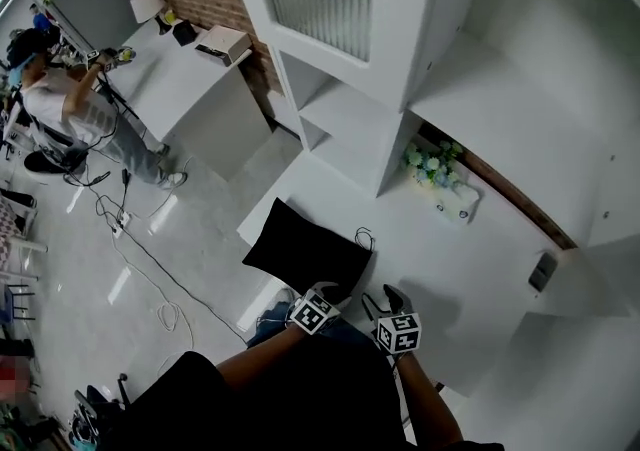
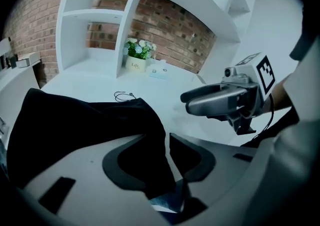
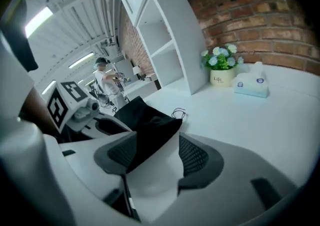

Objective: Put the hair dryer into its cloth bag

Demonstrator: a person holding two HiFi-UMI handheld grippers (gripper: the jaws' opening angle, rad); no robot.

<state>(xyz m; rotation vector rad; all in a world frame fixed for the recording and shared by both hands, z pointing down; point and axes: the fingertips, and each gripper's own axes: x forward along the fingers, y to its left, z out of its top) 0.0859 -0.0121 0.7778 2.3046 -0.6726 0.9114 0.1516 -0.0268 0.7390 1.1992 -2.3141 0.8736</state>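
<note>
In the head view, the black cloth bag point(image 1: 305, 247) lies flat on the white desk point(image 1: 480, 259), just past both grippers. The left gripper point(image 1: 328, 291) is at the near edge of the bag. The right gripper point(image 1: 385, 299) is just beside it, at the bag's near corner. A thin cord point(image 1: 363, 236) lies curled by the bag. Farther back are flowers point(image 1: 430, 164) and a tissue box point(image 1: 455, 205), and a person point(image 1: 70, 104) stands far off at another desk. In the left gripper view, the fingers point(image 2: 192, 157) are open. The edge of the bag hangs between them, lying against one pad with a little gap before the other. The right gripper pokes in from the side, above the desk. The flower pot point(image 2: 134, 63) has the word "Life" on it. In the right gripper view, the fingers point(image 3: 200, 157) are wide open. A corner of the bag sits between them, close to one pad, with bare desk showing by the other. No view shows the hair dryer, so nobody can tell if it is in the bag.
</note>
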